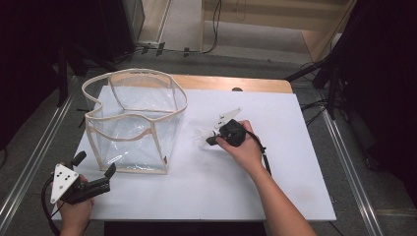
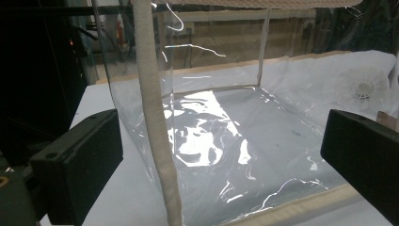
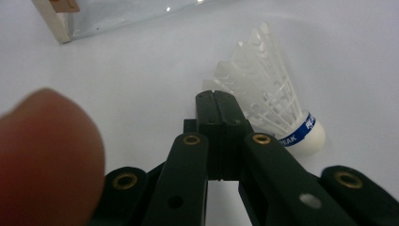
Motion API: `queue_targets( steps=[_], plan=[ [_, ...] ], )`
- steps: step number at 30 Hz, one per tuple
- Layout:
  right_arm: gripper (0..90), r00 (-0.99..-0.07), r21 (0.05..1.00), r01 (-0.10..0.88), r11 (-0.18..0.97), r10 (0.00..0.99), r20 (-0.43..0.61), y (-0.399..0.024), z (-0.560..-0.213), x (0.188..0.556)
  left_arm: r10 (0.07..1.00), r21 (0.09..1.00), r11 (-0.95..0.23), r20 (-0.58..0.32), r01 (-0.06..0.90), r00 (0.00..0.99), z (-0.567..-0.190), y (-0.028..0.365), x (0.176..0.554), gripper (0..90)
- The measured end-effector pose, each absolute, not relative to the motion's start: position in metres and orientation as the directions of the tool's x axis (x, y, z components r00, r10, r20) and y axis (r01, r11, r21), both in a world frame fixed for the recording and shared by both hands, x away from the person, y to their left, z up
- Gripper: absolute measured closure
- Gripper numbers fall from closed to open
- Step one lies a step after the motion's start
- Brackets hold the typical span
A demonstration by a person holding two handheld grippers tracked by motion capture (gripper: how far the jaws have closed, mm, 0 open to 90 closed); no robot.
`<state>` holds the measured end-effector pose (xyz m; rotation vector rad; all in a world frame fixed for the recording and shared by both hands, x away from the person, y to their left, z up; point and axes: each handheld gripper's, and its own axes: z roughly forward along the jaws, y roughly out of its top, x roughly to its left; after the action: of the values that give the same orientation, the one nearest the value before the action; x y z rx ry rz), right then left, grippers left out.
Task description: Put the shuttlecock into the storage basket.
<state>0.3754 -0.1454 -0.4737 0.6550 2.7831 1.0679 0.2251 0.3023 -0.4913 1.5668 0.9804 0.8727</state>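
A clear plastic bag point(image 1: 133, 123) with beige trim stands open on the white tabletop point(image 1: 275, 162), left of centre. A white shuttlecock point(image 3: 270, 108) with a blue band lies on its side just right of the bag. My right gripper point(image 3: 217, 101) is shut, its jaws pressed flat together with nothing between them, the tip right beside the shuttlecock's feathers. In the high view the right gripper point(image 1: 209, 141) points left toward the shuttlecock point(image 1: 201, 133). My left gripper point(image 1: 96, 164) stands open at the table's front left corner, facing the bag's point(image 2: 235, 141) near wall.
Through the bag's clear wall the shuttlecock point(image 2: 362, 87) shows in the left gripper view. A wooden edge point(image 1: 236, 83) runs behind the white top. Dark stands point(image 1: 329, 73) and metal rails point(image 1: 354, 172) flank the table.
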Motion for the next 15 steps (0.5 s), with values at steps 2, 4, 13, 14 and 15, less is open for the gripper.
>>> queue_targets(
  steps=[2,4,13,14,15],
  plan=[
    [87.5,-0.902,0.658,0.364,0.659,0.425,0.073,-0.145,-0.473,0.377,0.915,0.98,-0.121,0.05,0.155,0.4,-0.491,0.302,0.225,0.3],
    [87.5,-0.902,0.662,0.363,0.656,0.425,0.073,-0.143,-0.473,0.379,0.915,0.98,-0.121,0.05,0.155,0.4,-0.491,0.302,0.225,0.3],
    [87.5,-0.892,0.665,0.373,0.647,0.447,0.066,-0.138,-0.469,0.388,0.914,0.98,-0.122,0.049,0.156,0.403,-0.491,0.303,0.225,0.3],
    [87.5,-0.89,0.666,0.377,0.644,0.451,0.067,-0.138,-0.469,0.389,0.914,0.98,-0.121,0.049,0.156,0.403,-0.491,0.303,0.225,0.3],
    [87.5,-0.89,0.667,0.376,0.644,0.452,0.066,-0.138,-0.469,0.39,0.914,0.981,-0.119,0.047,0.155,0.403,-0.491,0.303,0.225,0.3]
  ],
)
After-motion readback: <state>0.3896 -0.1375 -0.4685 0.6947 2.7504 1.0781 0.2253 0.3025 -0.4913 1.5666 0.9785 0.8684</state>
